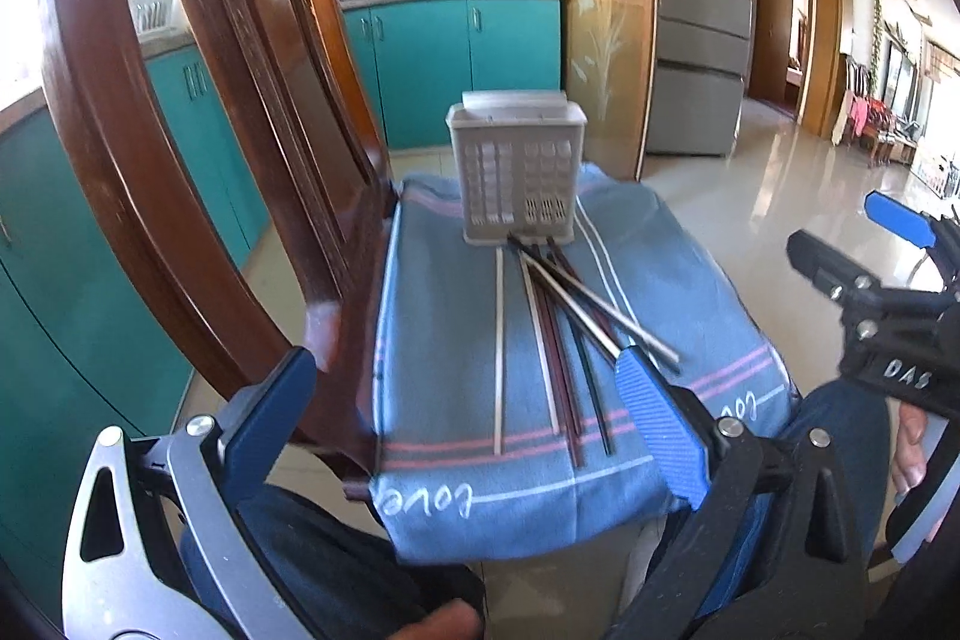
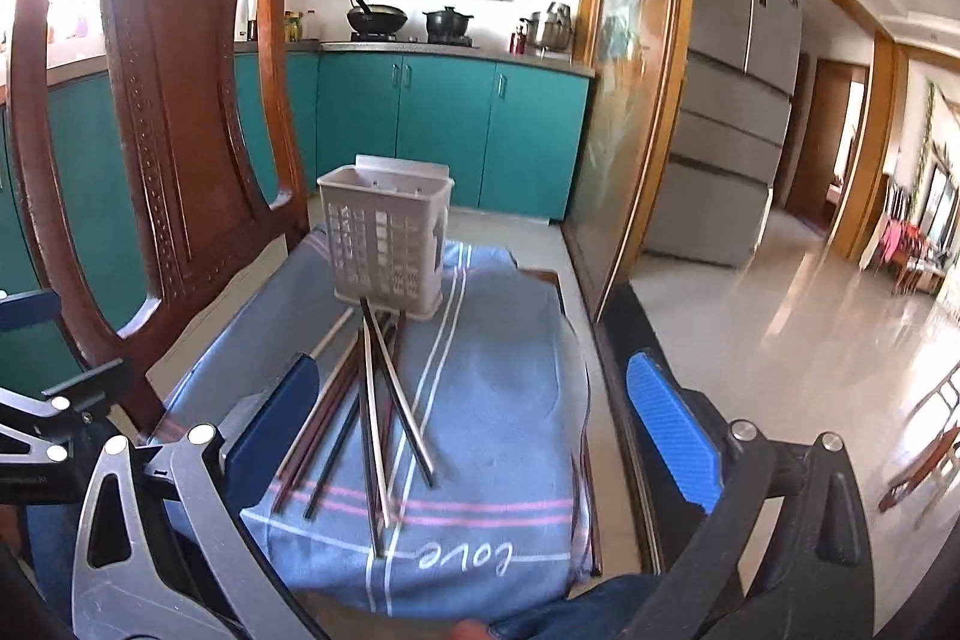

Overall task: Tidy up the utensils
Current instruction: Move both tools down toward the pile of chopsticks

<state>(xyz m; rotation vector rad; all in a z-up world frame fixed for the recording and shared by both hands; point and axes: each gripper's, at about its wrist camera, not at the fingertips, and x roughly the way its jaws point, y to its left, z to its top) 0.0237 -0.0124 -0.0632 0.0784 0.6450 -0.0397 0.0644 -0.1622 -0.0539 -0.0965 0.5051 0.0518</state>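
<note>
your left gripper (image 1: 468, 424) and right gripper (image 2: 474, 436) both hang with fingers spread wide and nothing between them, low at the near edge of the scene. largest ahead of them is the wooden chair (image 2: 162, 112), its carved back rising to the left of both tools and its seat covered by the blue striped cloth (image 2: 498, 382). at the far end of that cloth, straight ahead, stands the grey slotted utensil holder (image 2: 387, 238), upright and seemingly empty. between it and your fingers lie the chopsticks (image 2: 375, 400), loose and crossing one another, far tips almost touching the holder's base. the risks, as i judge them: pinching into the crossed pile may lift two sticks or flick one off the cloth's edge; a thin round stick can swivel in the pads; and nudging the light holder while inserting could tip it off the seat.
</note>
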